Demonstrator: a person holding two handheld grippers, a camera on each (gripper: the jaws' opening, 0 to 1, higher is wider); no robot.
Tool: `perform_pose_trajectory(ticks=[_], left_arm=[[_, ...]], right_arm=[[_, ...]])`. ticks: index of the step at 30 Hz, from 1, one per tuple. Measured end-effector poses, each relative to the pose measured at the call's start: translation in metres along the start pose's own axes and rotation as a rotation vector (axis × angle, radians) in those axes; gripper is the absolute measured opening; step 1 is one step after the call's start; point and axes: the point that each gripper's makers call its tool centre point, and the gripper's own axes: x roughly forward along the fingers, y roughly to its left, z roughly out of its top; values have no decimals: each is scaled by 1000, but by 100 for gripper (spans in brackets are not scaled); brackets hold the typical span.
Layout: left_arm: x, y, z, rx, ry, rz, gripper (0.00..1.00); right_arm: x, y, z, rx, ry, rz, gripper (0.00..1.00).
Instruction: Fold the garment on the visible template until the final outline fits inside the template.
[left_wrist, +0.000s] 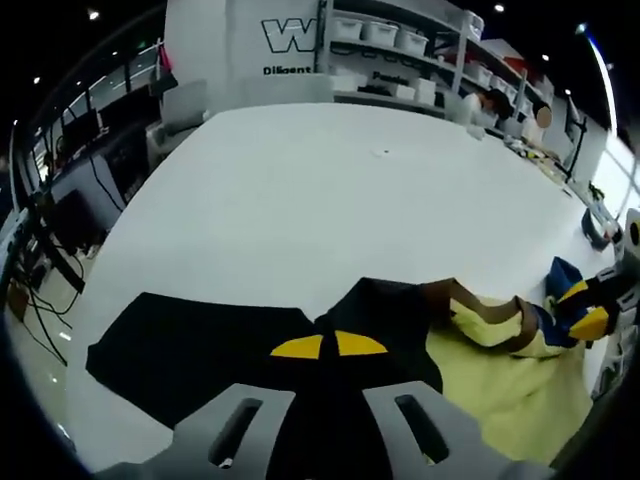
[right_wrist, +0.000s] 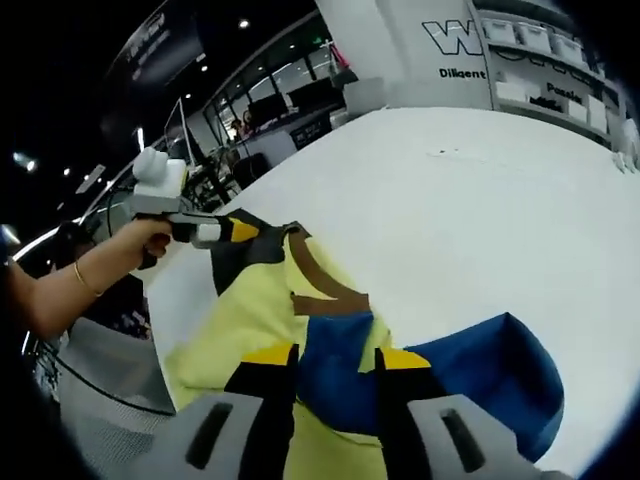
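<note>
The garment (right_wrist: 300, 330) lay bunched on the white table (left_wrist: 300, 200), soft pale yellow cloth with brown trim, a blue part and a black part. My left gripper (left_wrist: 329, 346) pinched its black edge beside the flat black template (left_wrist: 190, 350). My right gripper (right_wrist: 330, 357) held the blue fold between yellow-tipped jaws.

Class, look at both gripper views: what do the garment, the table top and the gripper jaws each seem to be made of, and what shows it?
Garment: soft woven or knit cloth, matte; it creases and drapes. Table top: smooth white matte surface, material unclear. Jaws of the left gripper and right gripper: grey moulded plastic, probably, with slots; yellow pads at the tips.
</note>
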Motion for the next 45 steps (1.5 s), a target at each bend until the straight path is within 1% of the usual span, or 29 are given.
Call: perform_pose_trajectory(ticks=[4, 6, 8, 10, 13, 15, 17, 20, 23, 24, 26, 30, 33, 36, 37, 41, 42, 43, 44, 45], left_arm=[[0, 0, 0, 1, -1, 0, 5], [0, 0, -1, 1, 0, 1, 5], [0, 0, -1, 2, 0, 1, 5], [0, 0, -1, 3, 2, 2, 5], [0, 1, -1, 1, 1, 1, 5], [0, 1, -1, -1, 0, 0, 5], [0, 1, -1, -5, 1, 0, 5], [0, 1, -1, -8, 2, -1, 5], [0, 1, -1, -10, 2, -1, 5], [-1, 2, -1, -10, 2, -1, 5], [-1, 2, -1, -11, 2, 0, 5], [-2, 3, -2, -16, 2, 3, 5], [-4, 3, -1, -19, -3, 4, 5], [-7, 5, 1, -21, -12, 8, 4], [-7, 5, 2, -22, -13, 8, 4], [-12, 9, 9, -30, -38, 13, 4], [-13, 10, 12, -31, -48, 14, 4], [-14, 11, 15, -31, -53, 15, 4], [-16, 13, 18, -31, -60, 18, 4], [-17, 15, 21, -29, -63, 20, 4]], right_arm=[[6, 1, 2, 38, 8, 2, 23], [12, 1, -4, 49, 46, -14, 22], [15, 0, -7, 38, 70, -34, 23], [16, -1, -14, 2, 118, -73, 23], [15, 4, -12, -27, 121, -89, 25], [12, 10, -15, -78, 139, -100, 24], [10, 10, -20, -115, 160, -112, 22], [9, 10, -22, -118, 161, -110, 16], [7, 9, -24, -110, 167, -102, 5], [6, 9, -21, -106, 161, -102, 3], [4, 8, -20, -105, 157, -105, 0], [1, 4, -20, -113, 168, -115, 0], [-7, 1, -15, -110, 155, -129, 0], [-13, -6, -1, -99, 114, -150, 0], [-14, -7, 1, -101, 108, -153, 0], [-20, -16, 21, -101, 52, -180, 0], [-23, -21, 33, -106, 19, -198, 0], [-23, -23, 36, -107, 10, -202, 0], [-25, -27, 46, -116, -18, -216, 0], [-26, -30, 50, -121, -28, -224, 0]])
